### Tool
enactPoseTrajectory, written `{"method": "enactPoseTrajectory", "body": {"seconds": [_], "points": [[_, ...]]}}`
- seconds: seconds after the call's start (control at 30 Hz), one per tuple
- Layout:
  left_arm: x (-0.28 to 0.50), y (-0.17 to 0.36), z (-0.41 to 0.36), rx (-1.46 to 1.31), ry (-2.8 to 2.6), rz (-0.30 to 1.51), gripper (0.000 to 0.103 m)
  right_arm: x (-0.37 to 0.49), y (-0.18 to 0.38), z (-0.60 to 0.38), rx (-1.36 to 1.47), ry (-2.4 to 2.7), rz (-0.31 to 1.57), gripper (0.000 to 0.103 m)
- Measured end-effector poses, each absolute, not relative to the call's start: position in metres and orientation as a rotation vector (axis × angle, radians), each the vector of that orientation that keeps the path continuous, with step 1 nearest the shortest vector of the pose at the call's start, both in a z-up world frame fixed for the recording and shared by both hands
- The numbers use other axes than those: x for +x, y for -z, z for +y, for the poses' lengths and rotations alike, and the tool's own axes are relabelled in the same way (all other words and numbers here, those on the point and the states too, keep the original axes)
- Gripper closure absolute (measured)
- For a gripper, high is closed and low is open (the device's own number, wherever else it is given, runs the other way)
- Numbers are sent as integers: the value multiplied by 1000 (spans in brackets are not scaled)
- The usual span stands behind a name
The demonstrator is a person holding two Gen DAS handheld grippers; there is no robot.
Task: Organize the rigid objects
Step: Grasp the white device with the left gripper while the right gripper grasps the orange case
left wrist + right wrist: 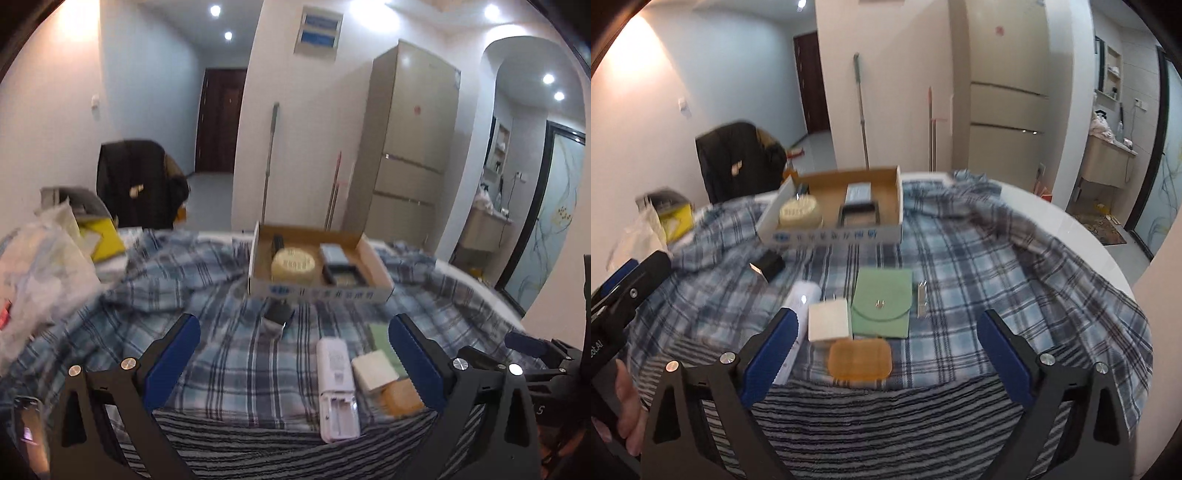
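On a plaid cloth lie a white remote (pixel 337 384) (pixel 798 314), a white charger block (pixel 373 369) (pixel 828 319), an orange translucent case (pixel 402 398) (pixel 859 359), a green pouch (pixel 882 303) (pixel 382 341), a small metal clip (pixel 921 298) and a black adapter (pixel 277 314) (pixel 768 266). Behind them stands an open cardboard box (pixel 321 292) (pixel 831 235) holding a round cream tin (pixel 292 265) (pixel 799 214) and dark flat items. My left gripper (pixel 295 363) is open above the cloth, left of the remote. My right gripper (pixel 886 360) is open, with the orange case lying between its fingers, untouched.
Plastic bags and a yellow box (pixel 105 240) sit at the table's left. A dark jacket on a chair (pixel 140 184) stands behind. A fridge (pixel 410 147) and mop handles (pixel 269 158) line the far wall. A striped cloth (pixel 886 424) covers the near table edge.
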State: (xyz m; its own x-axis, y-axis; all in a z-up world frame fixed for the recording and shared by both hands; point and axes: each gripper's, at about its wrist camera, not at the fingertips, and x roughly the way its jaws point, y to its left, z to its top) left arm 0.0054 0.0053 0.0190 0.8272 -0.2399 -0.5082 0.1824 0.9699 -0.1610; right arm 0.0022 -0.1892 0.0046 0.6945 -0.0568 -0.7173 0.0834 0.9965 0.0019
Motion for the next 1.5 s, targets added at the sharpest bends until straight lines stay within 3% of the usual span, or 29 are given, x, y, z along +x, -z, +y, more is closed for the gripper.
{"method": "enactPoseTrajectory", "body": {"seconds": [0.23,0.43,0.57,0.73,0.83,1.2,1.3,1.4,1.5], "points": [[31,32,7,-61,111,666,0,29,36,-186,45,34,948,18],[39,44,14,-95,122,720,0,47,63,-184,122,-43,1064,25],[42,46,13,-95,121,746,0,37,62,-168,-62,79,987,27],[44,50,13,-92,109,768,0,41,69,-164,-46,30,1043,28],[44,49,14,-99,106,764,0,41,76,-172,4,32,1071,43],[37,30,6,-68,148,781,0,19,48,-211,19,83,982,43],[37,29,-7,-35,176,845,16,21,53,-226,47,106,989,43],[41,37,-23,7,209,910,19,20,58,-233,82,98,982,43],[45,48,-40,39,300,994,30,18,64,-231,86,83,986,43]]}}
